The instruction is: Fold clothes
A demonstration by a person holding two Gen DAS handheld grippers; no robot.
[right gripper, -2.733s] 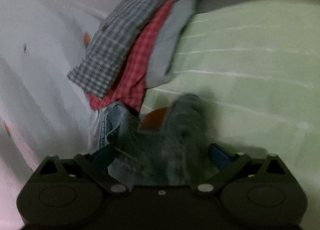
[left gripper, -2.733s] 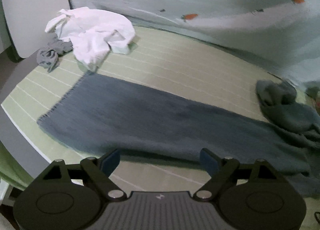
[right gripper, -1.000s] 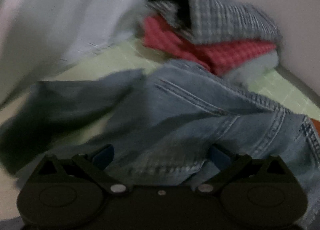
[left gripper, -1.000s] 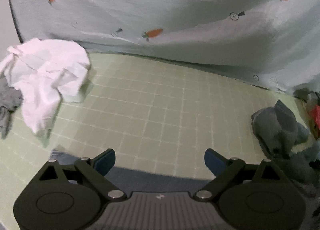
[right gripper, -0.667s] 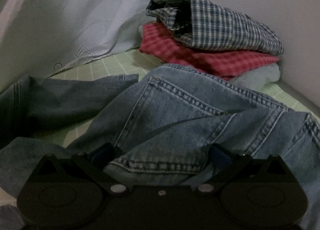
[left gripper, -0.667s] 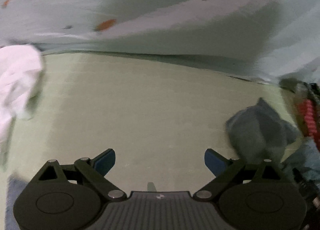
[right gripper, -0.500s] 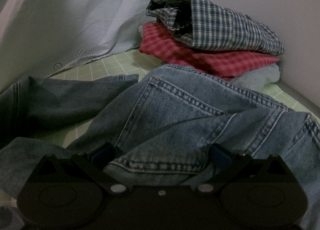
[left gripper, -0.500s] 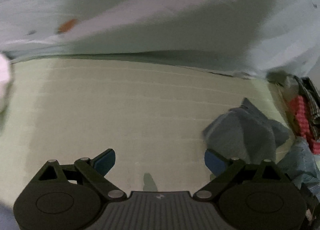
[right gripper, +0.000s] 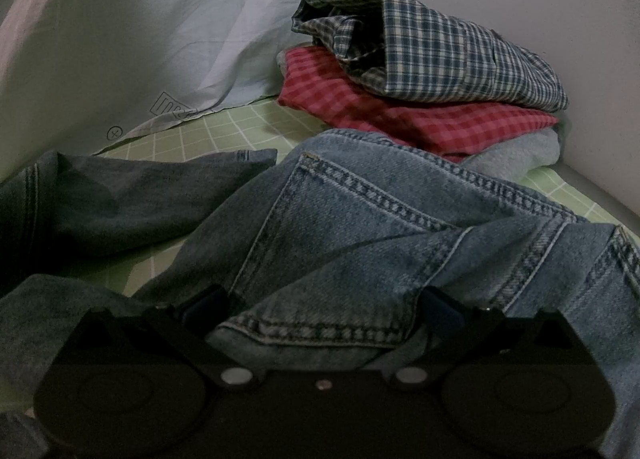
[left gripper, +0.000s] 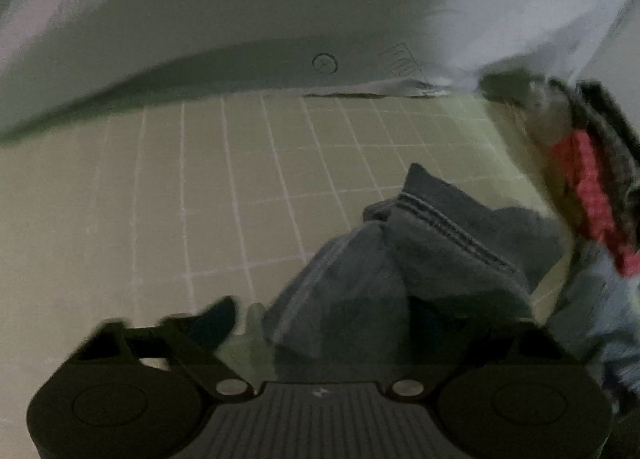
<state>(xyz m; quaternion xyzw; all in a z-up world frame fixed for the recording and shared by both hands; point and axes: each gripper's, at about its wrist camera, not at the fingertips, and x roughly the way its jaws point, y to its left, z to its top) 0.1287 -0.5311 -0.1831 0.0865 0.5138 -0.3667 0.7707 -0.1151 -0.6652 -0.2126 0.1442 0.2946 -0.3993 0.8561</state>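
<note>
A pair of blue jeans (right gripper: 360,227) lies crumpled on the green checked sheet (right gripper: 224,127), back pocket up. My right gripper (right gripper: 324,307) sits low over the waist area, open, with a fold of denim lying loose between its wide-apart fingers. In the left wrist view a darker jeans leg (left gripper: 432,255) is bunched up directly ahead. My left gripper (left gripper: 328,323) is open and right at that bunch. Its left fingertip (left gripper: 216,323) shows beside the cloth; the right one is hidden behind the denim.
A stack of folded clothes stands against the wall: a blue plaid shirt (right gripper: 440,59) on a red checked one (right gripper: 420,119) on a grey piece (right gripper: 516,155). A pale quilt (right gripper: 160,19) rises along the back. Open green sheet (left gripper: 160,199) lies to the left.
My left gripper has swung right across the sheet, away from the white clothes, and come down close to the bunched jeans leg. The right gripper has settled still over the jeans.
</note>
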